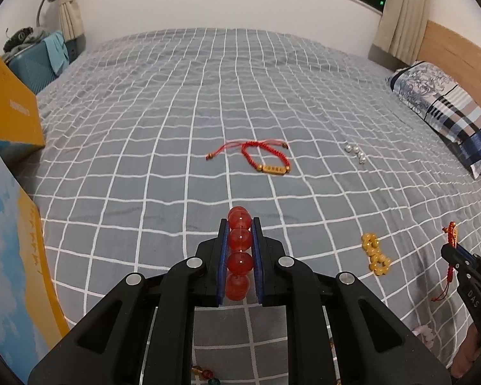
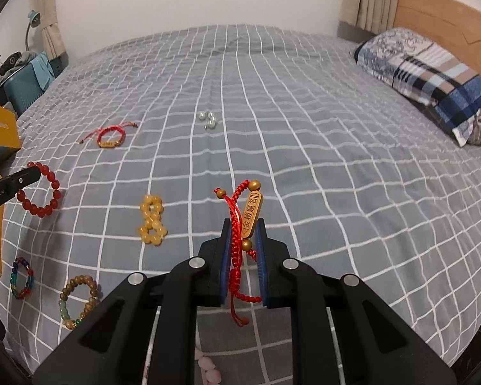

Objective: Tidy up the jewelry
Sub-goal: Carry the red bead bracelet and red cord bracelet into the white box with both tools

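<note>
Left gripper (image 1: 239, 224): pinching the red bead bracelet (image 1: 239, 250), beads stacked in a line between the blue pads — the loop hangs clear of the bed (image 1: 208, 96), likely being carried somewhere.
Right gripper (image 2: 243, 224): pinching a red cord bracelet (image 2: 237, 256) with a gold tag (image 2: 252, 215); tag stands upright above the jaws, cord tails dangle below.
Why held so: my guess — one piece per hand, both lifted off the sheet for sorting; no box interior or tray visible, so the drop spot cannot be told.
Still on bed, right wrist view: second red cord bracelet (image 2: 110, 136) at 10 o'clock, pale pearl beads (image 2: 208, 118) at 11 o'clock, yellow bead bracelet (image 2: 152, 219) twisted into a figure eight at 9 o'clock, multicolour bead bracelet (image 2: 22, 277) and brown bead bracelet (image 2: 78, 301) at 8 o'clock. All well apart — spread out so each can be picked singly, I think.
Pink piece (image 2: 208, 369): at 6 o'clock under the right gripper, too hidden to identify.
Writing: tag carries Chinese characters, looks like 金榜题名; left gripper side reads "GenRobot.AI"; right gripper body shows "DAS". Orange box (image 1: 12, 109) at 9 o'clock has white lettering, unreadable.
Pillow (image 2: 433, 73): 2 o'clock, by the headboard.
</note>
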Tool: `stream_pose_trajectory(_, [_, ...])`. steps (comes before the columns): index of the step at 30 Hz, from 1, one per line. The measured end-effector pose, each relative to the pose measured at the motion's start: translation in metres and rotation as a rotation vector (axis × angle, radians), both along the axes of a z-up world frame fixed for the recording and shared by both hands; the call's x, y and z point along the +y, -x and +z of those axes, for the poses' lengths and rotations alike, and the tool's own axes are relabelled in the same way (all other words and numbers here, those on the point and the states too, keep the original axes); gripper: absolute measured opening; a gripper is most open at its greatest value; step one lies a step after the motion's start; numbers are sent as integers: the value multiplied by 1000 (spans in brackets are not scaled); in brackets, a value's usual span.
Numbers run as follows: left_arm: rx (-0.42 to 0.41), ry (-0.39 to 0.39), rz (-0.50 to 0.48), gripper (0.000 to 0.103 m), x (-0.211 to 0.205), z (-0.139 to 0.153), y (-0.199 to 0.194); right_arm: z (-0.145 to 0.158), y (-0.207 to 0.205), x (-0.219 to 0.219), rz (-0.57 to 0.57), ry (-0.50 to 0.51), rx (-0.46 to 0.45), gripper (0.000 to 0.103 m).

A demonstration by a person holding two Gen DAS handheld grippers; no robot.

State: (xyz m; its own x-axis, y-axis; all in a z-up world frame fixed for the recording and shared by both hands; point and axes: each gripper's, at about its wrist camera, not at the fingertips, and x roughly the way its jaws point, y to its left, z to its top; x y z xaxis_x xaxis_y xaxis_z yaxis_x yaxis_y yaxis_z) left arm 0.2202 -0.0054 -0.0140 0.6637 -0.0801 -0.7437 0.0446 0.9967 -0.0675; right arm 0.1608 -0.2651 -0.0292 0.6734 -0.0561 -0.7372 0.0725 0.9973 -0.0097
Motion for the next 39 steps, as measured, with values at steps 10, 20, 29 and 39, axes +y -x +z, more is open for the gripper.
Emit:
stream_pose_trajectory(10, [-67, -17, -2, 13, -2, 25, 13, 27, 2, 13, -25, 37, -92, 13])
stream_pose_trajectory(20, [-93, -27, 15, 13, 14, 55, 39, 55, 0, 25, -30, 45, -114, 13])
stream_pose_trajectory(29, [-110, -27, 64, 13, 43, 81, 61, 85, -2, 59, 24, 50, -136, 13])
stream_pose_trajectory(39, [-152, -21, 133, 13, 92, 117, 90, 125, 2, 121, 118, 44, -179, 13])
